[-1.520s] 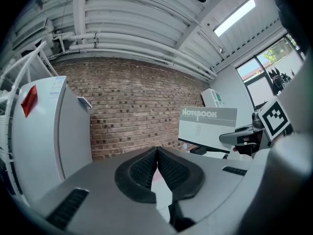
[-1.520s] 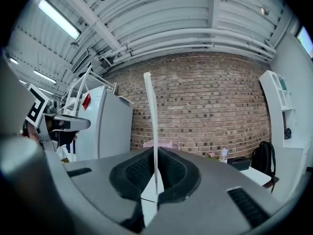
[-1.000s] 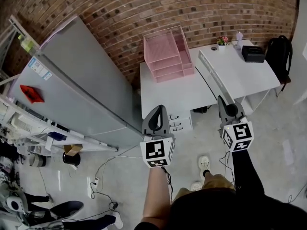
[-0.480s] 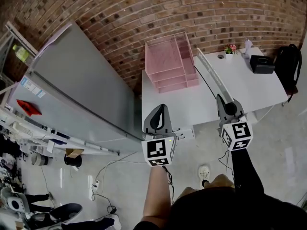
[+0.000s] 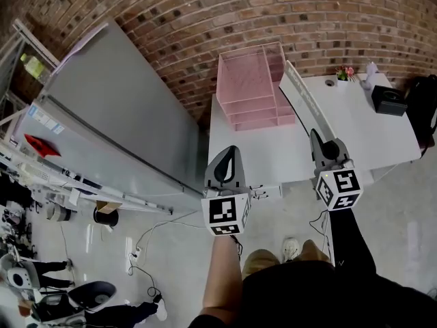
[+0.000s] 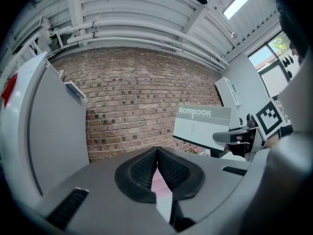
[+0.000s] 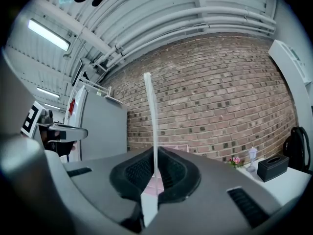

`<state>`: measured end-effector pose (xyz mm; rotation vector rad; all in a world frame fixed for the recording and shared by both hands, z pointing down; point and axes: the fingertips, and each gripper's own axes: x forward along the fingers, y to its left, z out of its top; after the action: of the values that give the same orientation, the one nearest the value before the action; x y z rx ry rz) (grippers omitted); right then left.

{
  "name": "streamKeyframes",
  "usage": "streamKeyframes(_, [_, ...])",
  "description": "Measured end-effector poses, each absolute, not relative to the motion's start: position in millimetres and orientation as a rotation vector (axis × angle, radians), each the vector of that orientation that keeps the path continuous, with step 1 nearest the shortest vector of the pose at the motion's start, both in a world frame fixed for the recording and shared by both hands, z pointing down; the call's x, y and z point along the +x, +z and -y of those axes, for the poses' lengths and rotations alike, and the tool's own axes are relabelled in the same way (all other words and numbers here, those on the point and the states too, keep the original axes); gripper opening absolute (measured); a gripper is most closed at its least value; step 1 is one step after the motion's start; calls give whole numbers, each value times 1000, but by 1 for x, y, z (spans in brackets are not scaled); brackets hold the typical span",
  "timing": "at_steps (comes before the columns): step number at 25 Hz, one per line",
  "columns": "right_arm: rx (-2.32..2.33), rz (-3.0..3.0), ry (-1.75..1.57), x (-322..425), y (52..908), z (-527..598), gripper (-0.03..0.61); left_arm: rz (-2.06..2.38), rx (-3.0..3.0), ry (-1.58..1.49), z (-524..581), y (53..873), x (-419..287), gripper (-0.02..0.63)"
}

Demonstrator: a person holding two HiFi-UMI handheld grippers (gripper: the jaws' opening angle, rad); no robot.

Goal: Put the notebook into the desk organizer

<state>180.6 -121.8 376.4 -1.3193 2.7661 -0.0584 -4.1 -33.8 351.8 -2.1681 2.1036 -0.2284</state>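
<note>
The pink desk organizer point(image 5: 256, 87) stands at the back of a white desk point(image 5: 273, 152), against the brick wall. My right gripper point(image 5: 319, 142) is shut on the near end of a grey notebook point(image 5: 304, 101). The notebook stands on edge and reaches out over the desk, to the right of the organizer. In the right gripper view the notebook point(image 7: 151, 116) is a thin upright edge pinched between the pads, with the organizer point(image 7: 178, 148) small behind it. My left gripper point(image 5: 231, 154) is shut with nothing in it, at the desk's front left. The left gripper view shows the notebook's cover point(image 6: 203, 126) side-on.
A big grey cabinet point(image 5: 109, 115) lies tilted at the left of the desk. A black box point(image 5: 390, 101), a small flower pot point(image 5: 345, 72) and a black backpack point(image 5: 427, 104) are at the far right. A white drawer unit point(image 5: 265, 193) sits under the desk. Cables point(image 5: 147, 251) trail over the floor.
The desk and organizer have come closer under both grippers. The right gripper with the notebook now reaches over the desk's front edge, and the left one has reached that edge.
</note>
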Motion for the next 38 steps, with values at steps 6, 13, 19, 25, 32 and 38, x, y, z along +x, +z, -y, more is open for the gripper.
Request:
streamKeyframes(6, [-1322, -2787, -81, 158, 385, 138, 28, -2136, -2166, -221, 49, 361, -30, 14])
streamKeyframes(13, [-1407, -2780, -98, 123, 396, 172, 28, -2073, -2234, -241, 98, 375, -66, 14])
streamKeyframes(19, [-1507, -2746, -127, 91, 402, 205, 28, -1943, -2304, -254, 147, 371, -94, 14])
streamKeyframes(25, [-1580, -2710, -200, 53, 420, 225, 28, -1843, -2391, -276, 179, 383, -123, 14])
streamKeyframes(32, [-1636, -2630, -320, 25, 434, 235, 28, -1736, -2463, -282, 203, 385, -147, 14])
streamKeyframes(38, [-1620, -2524, -525, 19, 460, 227, 28, -1676, -2523, -255, 211, 394, -152, 14])
